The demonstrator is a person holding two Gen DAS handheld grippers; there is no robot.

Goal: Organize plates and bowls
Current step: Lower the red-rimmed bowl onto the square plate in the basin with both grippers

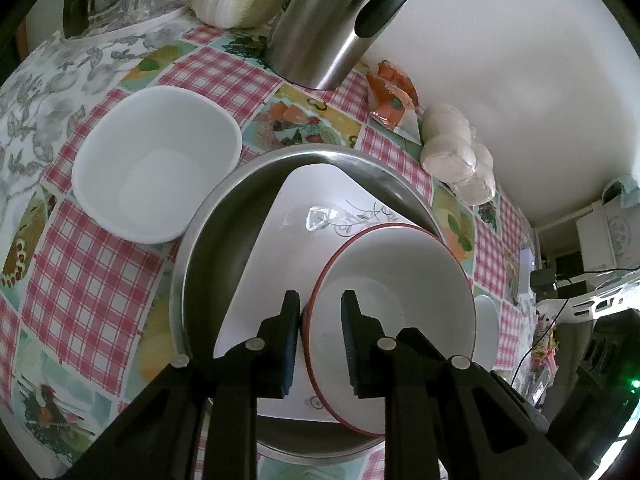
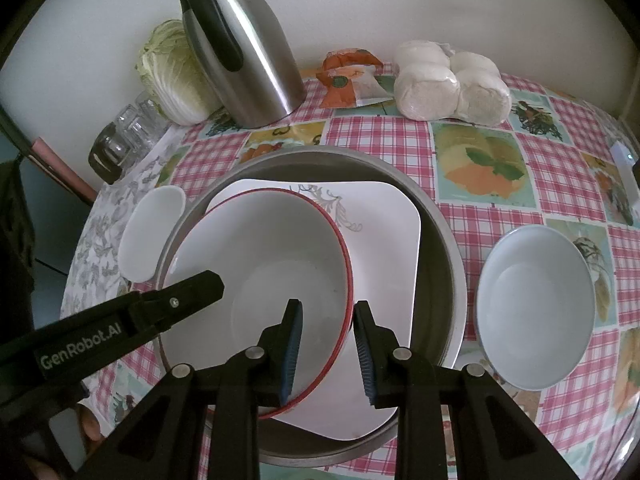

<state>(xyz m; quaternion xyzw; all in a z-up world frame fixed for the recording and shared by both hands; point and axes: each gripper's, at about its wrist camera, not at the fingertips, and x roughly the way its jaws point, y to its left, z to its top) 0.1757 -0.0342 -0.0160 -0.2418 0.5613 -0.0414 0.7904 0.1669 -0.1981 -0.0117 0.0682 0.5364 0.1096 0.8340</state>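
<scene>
A white bowl with a red rim [image 1: 400, 264] [image 2: 260, 248] lies tilted on a square white plate with a grey flower pattern [image 1: 288, 208] [image 2: 384, 220], inside a wide steel basin [image 1: 208, 216] [image 2: 440, 240]. My left gripper [image 1: 320, 340] [image 2: 200, 292] is shut on the bowl's left rim, one finger inside and one outside. At the opposite rim my right gripper [image 2: 326, 344] grips the same bowl. A plain white bowl [image 1: 156, 160] [image 2: 152, 232] stands left of the basin. To its right stands a pale bluish bowl [image 2: 536, 304] [image 1: 486, 328].
At the back by the wall stand a steel thermos jug [image 2: 248, 60] [image 1: 332, 28], a cabbage [image 2: 172, 72], several glasses [image 2: 124, 136], an orange packet [image 2: 344, 76] and a bag of buns [image 2: 452, 84]. The checked tablecloth [image 2: 500, 208] shows between basin and buns.
</scene>
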